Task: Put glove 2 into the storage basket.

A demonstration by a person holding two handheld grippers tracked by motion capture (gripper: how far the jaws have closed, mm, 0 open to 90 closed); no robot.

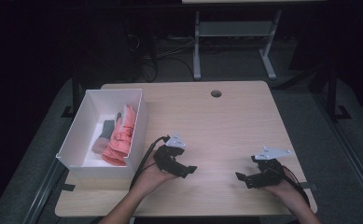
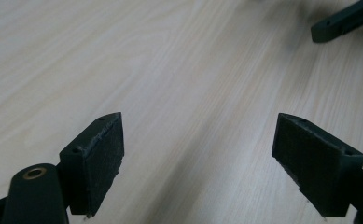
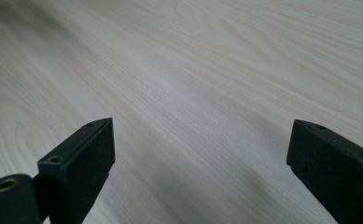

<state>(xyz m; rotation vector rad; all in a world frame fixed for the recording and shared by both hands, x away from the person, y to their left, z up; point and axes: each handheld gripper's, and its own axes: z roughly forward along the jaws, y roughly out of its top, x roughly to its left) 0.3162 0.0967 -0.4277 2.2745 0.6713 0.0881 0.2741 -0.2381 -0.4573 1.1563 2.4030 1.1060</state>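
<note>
Both tools, left [image 1: 192,169] and right [image 1: 239,176], rest released on the pale wooden worktop [image 1: 226,121]; soft, light coral-pink folded cloths [image 1: 121,135] in the white rectangular box [image 1: 139,119] should pinch easily at a fold.

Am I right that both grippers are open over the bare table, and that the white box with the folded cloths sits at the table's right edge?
Not quite. The high view shows the white box with the cloths at the table's left edge, not its right. The rest holds: the left gripper and the right gripper are both open over bare wood.
</note>
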